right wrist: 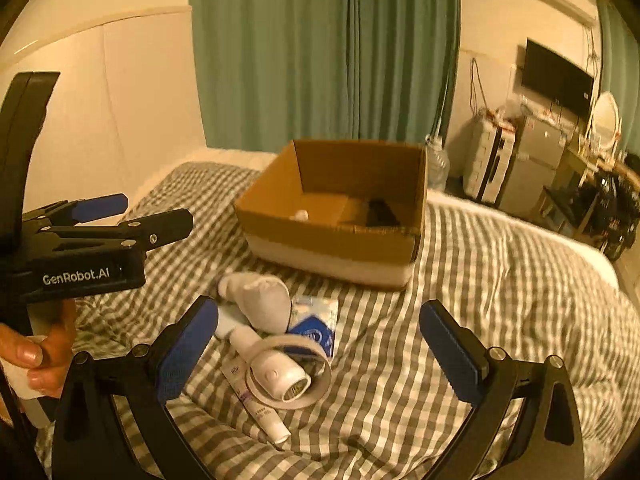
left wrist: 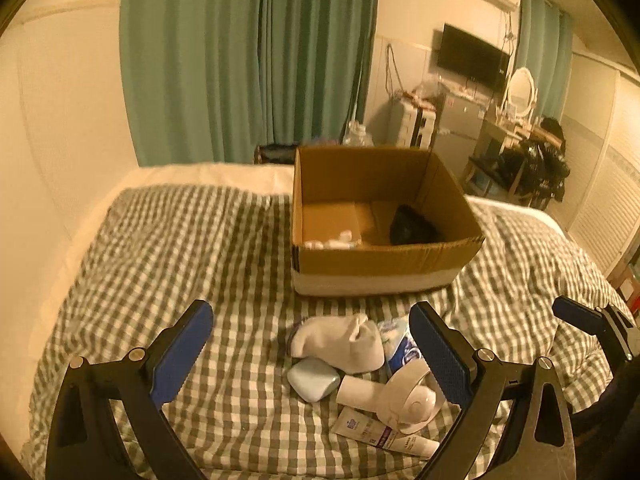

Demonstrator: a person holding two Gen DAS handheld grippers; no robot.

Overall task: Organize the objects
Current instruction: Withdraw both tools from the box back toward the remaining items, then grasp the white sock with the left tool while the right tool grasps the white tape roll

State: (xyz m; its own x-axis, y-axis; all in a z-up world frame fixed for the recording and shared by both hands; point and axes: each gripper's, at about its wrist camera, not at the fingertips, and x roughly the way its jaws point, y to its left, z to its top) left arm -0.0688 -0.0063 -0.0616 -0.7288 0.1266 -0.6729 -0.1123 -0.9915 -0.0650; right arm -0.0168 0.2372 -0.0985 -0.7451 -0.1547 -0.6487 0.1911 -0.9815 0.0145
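Bedroom setting: a bed (left wrist: 160, 248) under a grey-and-white checked cover carries the work, with green curtains (left wrist: 248, 60) behind it and a cluttered dresser area off to the right.

An open cardboard box (left wrist: 376, 272) sits on the cover. Inside it are a dark item (left wrist: 412, 224) at the right and some small white pieces (left wrist: 332, 240) by the near wall; neither can be identified.

The objects to be organized lie in a tight heap just in front of the box: a white sock (left wrist: 340, 340), a pale blue case (left wrist: 314, 378), a blue-and-white packet (left wrist: 400, 346), a tape roll (right wrist: 290, 372) ringed around a white handheld device (right wrist: 276, 376), and a tube (right wrist: 256, 404) lying partly under both.

The left claw (left wrist: 312, 360) hovers over the heap, jaws spread wide and empty. The right claw (right wrist: 318, 356) is likewise released and empty, and the left unit crosses its view at close range, held by a hand (right wrist: 40, 356).

Risks noted:
- Both claws converge on one small heap; collision between them is likely if both descend.
- The ring encircles the device, so lifting either probably drags the other.
- The soft cover gives under pressure; a fingertip may pinch fabric along with the thin tube.
- The sock leans on the case, which may shift it.
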